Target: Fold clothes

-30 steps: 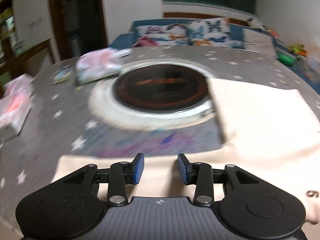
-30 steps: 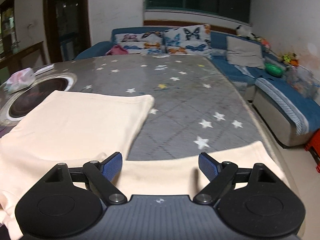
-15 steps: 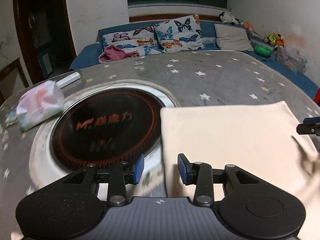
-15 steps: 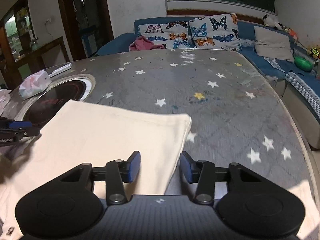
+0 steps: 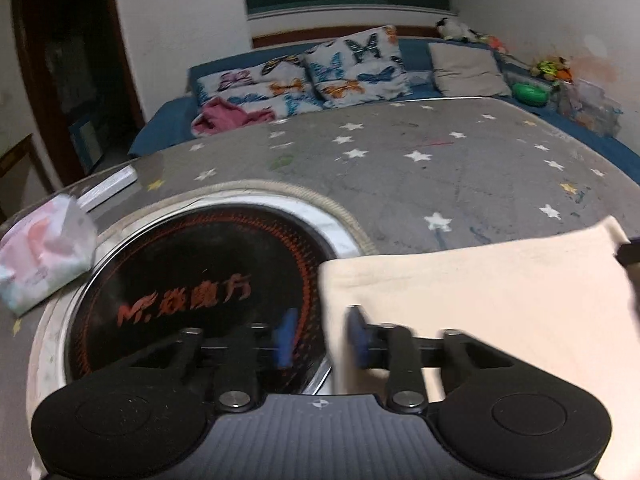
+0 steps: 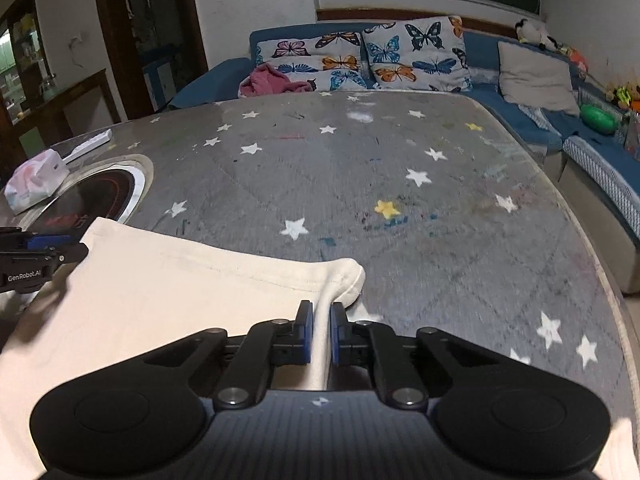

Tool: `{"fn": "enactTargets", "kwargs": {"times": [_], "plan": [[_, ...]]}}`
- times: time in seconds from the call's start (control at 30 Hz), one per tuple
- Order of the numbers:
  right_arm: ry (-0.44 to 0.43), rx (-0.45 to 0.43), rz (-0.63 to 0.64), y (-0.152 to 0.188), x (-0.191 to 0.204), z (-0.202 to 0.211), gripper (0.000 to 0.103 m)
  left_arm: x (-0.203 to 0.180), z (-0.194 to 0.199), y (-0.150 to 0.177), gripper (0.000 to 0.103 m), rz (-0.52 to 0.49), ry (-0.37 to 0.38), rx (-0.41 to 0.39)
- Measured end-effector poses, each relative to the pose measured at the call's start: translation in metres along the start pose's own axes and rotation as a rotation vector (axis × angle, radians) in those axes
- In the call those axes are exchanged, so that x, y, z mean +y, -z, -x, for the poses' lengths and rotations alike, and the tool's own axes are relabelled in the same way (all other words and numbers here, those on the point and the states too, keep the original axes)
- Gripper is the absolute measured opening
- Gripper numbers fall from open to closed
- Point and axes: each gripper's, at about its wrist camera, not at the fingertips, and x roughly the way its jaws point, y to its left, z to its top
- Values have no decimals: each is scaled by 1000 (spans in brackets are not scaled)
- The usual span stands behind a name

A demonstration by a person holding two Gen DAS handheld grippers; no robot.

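Here, line by line.

Garment: cream-coloured folded cotton garment (image 6: 168, 304), flat on the grey star-patterned table cover (image 6: 420, 208); far hem running across the right wrist view, far right corner rounded and slightly curled; left edge overlapping the rim of the cooktop in the left wrist view (image 5: 480, 292).

Right gripper: black two-finger gripper with blue pads (image 6: 321, 334), nearly closed, pinching a raised ridge of the cream cloth at the right edge, just behind the curled corner; cloth visible between the pads.

Left gripper: black two-finger gripper with blue pads (image 5: 320, 338), parted by a moderate gap, astride the left edge of the garment; right pad (image 5: 357, 336) over cloth, left pad over the dark glass; blurred, contact with the cloth not clear. Also visible at the left edge of the right wrist view (image 6: 52, 246), by the garment's left corner.

Cooktop: round black glass induction plate with orange lettering (image 5: 180, 292), sunk in a pale ring in the table, left of the garment.

Tissue pack: soft pink-and-white plastic pack (image 5: 40, 260), left of the cooktop.

White bar: slim white rectangular object (image 5: 108, 188), just behind the tissue pack.

Background: blue sofa (image 6: 520, 128) with butterfly-print cushions (image 6: 416, 56) beyond the table; crumpled pink cloth (image 6: 272, 80) at the sofa's left end.
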Motion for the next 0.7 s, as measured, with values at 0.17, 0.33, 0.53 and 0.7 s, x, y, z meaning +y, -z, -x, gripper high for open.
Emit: {"fn": "enactTargets", "kwargs": {"times": [0.17,0.33,0.53,0.7], "plan": [[20,-4,20,-17,6,-17,8,-7,-12,-6,8,-57,-70,-20],[36,-4,52,-38,10,-41,8,2,-29,-16,8,-49,-104,-25],[46,-1,93,-61,12,-65,8,11,-43,-27,11,-37,-119,-26],[43,-9,133,-62,16,-57,17,34,-22,-29,20,66,-86,-29]]}}
